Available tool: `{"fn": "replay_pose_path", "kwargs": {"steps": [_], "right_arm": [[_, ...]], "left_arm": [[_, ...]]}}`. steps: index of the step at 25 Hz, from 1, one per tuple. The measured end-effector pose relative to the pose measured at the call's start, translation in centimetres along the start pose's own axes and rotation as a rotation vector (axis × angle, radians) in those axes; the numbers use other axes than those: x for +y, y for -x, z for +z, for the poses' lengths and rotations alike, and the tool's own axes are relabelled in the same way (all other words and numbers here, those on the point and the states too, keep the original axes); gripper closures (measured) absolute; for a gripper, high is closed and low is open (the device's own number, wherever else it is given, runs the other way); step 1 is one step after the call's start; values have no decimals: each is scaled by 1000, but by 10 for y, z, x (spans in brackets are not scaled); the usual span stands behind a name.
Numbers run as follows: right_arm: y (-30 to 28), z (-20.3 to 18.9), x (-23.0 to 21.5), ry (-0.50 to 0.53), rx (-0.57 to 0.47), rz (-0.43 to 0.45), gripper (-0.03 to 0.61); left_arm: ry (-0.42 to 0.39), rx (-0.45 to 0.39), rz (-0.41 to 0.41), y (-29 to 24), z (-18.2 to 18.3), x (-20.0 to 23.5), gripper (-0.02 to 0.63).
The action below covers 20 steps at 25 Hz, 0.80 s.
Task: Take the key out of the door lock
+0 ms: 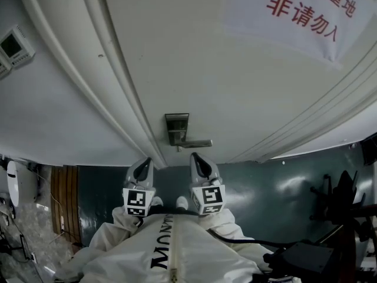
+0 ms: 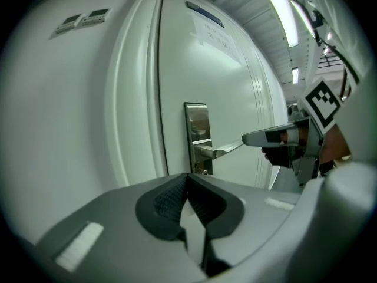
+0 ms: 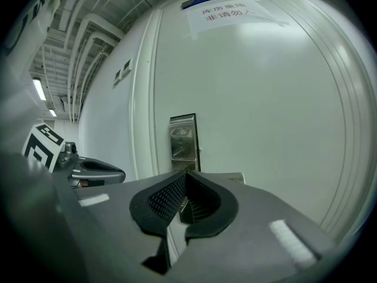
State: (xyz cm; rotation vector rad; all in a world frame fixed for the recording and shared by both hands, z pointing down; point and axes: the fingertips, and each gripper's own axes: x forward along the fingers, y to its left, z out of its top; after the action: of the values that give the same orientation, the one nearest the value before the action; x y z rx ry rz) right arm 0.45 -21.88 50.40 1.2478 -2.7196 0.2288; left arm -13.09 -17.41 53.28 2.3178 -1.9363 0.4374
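A steel lock plate (image 1: 177, 127) with a lever handle (image 1: 199, 143) sits on the white door (image 1: 235, 69). A small dark stub under the plate (image 1: 177, 149), possibly the key, also shows at the plate's foot in the left gripper view (image 2: 204, 171). Both grippers hang below the lock, apart from the door. My left gripper (image 1: 144, 165) is shut and empty, down-left of the plate (image 2: 197, 135). My right gripper (image 1: 198, 159) is shut with nothing in it, just below the lever. In the right gripper view the plate (image 3: 183, 139) stands straight ahead, its lower part hidden by the jaws.
A white paper notice with red characters (image 1: 306, 13) is stuck high on the door. The door frame (image 1: 88, 69) runs along the left, with wall switch panels (image 1: 15, 46) beyond it. Dark equipment (image 1: 341, 205) stands on the green floor at right.
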Motion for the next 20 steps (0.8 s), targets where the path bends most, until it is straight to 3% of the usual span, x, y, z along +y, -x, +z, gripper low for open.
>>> {"fn": "replay_pose_path", "kwargs": {"steps": [8,20], "right_arm": [[-1,-5,4,12,36,-77,569],[-15,-24,12,-151,57,-131,451]], "left_arm": [[-22,-9,-67,-3,3,11,614],[-32,-1,-129,-3,-7,32,614]]}}
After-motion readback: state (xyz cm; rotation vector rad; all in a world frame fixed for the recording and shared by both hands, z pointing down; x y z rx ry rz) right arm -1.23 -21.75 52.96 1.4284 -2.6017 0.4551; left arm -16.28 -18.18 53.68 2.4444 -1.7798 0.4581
